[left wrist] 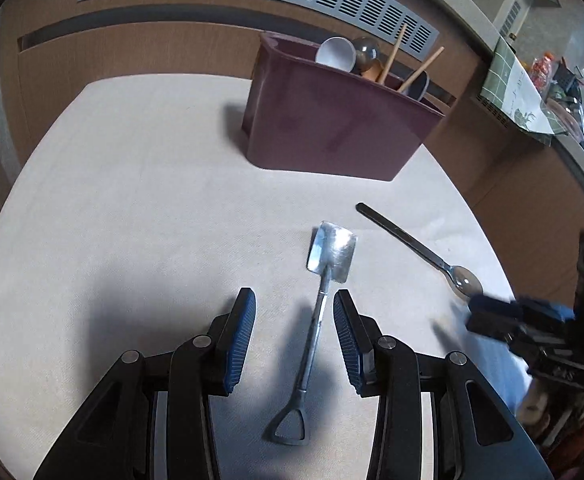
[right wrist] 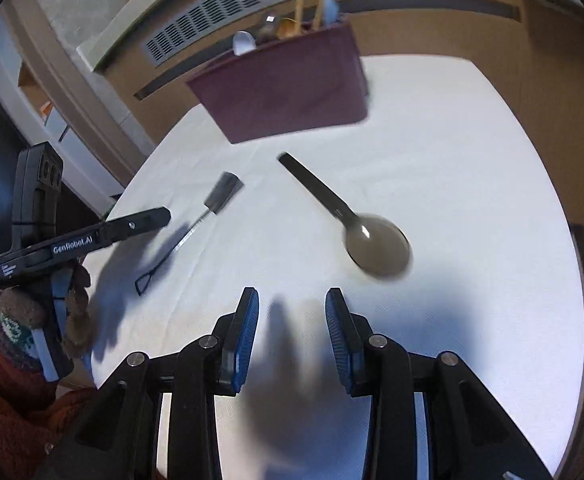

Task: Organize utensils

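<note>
Holding both tongs apart, you have the shovel-shaped spoon [left wrist: 321,312] between your left tongs [left wrist: 294,334] and the dark spoon [right wrist: 356,226] just ahead of your right tongs [right wrist: 292,334] on the tabletop [left wrist: 132,200].

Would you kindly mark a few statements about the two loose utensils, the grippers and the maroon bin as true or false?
1. The shovel-shaped spoon lies on the table between the open fingers of the left gripper. True.
2. The right gripper is shut on the dark spoon. False: its jaws are open and the spoon lies on the white table ahead of them.
3. The maroon bin already holds several utensils. True.
4. The maroon bin lies tipped on its side. False: it stands upright.
5. The two loose utensils touch each other. False: they lie apart.
</note>
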Demonstrator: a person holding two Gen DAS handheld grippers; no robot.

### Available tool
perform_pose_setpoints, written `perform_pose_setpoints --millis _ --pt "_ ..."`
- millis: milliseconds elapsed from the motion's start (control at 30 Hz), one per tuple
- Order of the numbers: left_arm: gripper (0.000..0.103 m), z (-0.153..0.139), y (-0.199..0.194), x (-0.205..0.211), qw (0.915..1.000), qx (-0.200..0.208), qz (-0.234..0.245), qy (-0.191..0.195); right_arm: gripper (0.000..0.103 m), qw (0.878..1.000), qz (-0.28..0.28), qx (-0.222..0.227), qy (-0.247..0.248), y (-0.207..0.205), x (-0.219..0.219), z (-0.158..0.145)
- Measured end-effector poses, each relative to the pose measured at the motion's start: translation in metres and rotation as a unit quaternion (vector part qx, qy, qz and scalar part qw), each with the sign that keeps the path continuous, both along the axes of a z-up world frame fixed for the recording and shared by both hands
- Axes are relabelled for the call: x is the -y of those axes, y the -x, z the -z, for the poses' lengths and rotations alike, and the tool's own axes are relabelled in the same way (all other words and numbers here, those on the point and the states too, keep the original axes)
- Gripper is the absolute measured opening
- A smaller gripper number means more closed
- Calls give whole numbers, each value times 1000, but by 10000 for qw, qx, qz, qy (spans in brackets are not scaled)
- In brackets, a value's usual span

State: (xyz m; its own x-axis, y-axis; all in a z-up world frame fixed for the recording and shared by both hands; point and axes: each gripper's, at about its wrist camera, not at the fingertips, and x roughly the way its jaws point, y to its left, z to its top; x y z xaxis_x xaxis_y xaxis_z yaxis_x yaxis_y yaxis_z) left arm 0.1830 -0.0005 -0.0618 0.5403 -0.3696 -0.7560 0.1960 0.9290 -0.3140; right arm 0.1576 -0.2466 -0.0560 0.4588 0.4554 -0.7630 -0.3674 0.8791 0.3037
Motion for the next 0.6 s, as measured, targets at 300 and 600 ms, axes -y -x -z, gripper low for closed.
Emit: perform_pose_setpoints --millis 300,600 --pt "42 -10 1 4 9997 109 95 -172 33 9990 27 -40 445 -105 -35 17" --pt "42 -7 -1 1 9998 66 58 -166 33 9940 -1077 -51 174 -49 -47 18"
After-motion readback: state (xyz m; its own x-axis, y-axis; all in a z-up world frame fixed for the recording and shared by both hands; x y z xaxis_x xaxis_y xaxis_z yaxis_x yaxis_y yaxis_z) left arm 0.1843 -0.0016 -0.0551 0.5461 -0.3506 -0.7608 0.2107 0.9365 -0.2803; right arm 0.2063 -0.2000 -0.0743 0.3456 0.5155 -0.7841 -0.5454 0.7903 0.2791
